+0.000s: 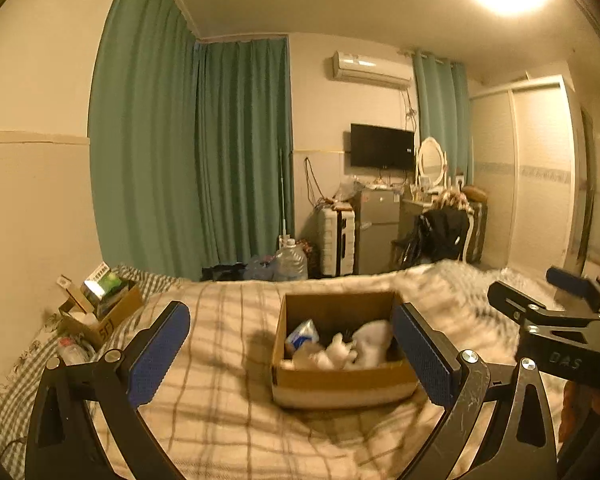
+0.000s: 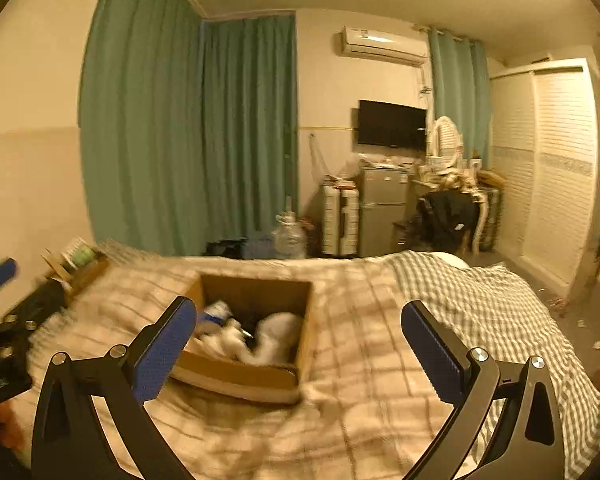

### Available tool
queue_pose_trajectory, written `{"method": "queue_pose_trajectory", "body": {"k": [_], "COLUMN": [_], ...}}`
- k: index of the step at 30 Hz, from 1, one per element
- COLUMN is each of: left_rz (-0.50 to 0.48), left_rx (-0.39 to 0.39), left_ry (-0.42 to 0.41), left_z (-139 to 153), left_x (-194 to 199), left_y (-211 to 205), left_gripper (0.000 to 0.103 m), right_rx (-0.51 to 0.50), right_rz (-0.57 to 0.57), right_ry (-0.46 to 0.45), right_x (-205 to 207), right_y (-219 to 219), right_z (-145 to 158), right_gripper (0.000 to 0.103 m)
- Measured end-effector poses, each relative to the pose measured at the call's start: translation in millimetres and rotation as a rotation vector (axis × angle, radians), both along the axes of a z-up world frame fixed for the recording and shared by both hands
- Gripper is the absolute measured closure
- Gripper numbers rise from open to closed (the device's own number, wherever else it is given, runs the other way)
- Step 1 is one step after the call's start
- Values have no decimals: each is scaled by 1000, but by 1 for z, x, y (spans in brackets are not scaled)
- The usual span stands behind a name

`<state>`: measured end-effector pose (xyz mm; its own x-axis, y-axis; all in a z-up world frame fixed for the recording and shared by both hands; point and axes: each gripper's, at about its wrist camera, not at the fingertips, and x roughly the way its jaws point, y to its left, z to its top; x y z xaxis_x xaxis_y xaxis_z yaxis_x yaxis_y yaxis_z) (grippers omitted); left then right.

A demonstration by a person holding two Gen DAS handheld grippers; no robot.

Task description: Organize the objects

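An open cardboard box (image 1: 340, 384) sits on the plaid bed cover (image 1: 220, 400); it also shows in the right wrist view (image 2: 236, 378). Inside lie white soft items (image 1: 364, 344) and a blue-and-white packet (image 1: 302, 334), blurred in the right wrist view (image 2: 276, 336). My left gripper (image 1: 292, 356) is open and empty, hovering just in front of the box. My right gripper (image 2: 300, 352) is open and empty, above the bed to the right of the box; it shows at the right edge of the left wrist view (image 1: 556, 312).
A second cardboard box (image 1: 100, 308) with packets stands at the bed's far left by the wall. A green checked blanket (image 2: 480, 304) covers the bed's right side. Beyond the bed stand a water jug (image 1: 290, 260), suitcase (image 1: 336, 236), small fridge (image 1: 376, 228) and cluttered chair (image 1: 440, 232).
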<state>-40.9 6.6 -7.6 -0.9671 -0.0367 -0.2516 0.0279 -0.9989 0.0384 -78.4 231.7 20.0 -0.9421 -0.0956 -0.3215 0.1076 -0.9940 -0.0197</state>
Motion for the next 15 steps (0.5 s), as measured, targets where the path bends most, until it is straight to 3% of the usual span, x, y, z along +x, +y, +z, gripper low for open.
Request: {"method": "queue_pose_trajectory", "body": {"k": [5, 15], "left_rz": [27, 35], "left_rx": [-17, 20], "left_ry": [-7, -59], "left_z": [-30, -33], "left_x": [1, -6], "left_y": [3, -3], "left_gripper": [0, 0], "right_rx": [102, 51], "right_rz": [-33, -19], "right_ry": [18, -5], "right_x": [3, -3], "right_y": [-8, -5], "right_z": [-36, -42], "right_gripper": [0, 0]}}
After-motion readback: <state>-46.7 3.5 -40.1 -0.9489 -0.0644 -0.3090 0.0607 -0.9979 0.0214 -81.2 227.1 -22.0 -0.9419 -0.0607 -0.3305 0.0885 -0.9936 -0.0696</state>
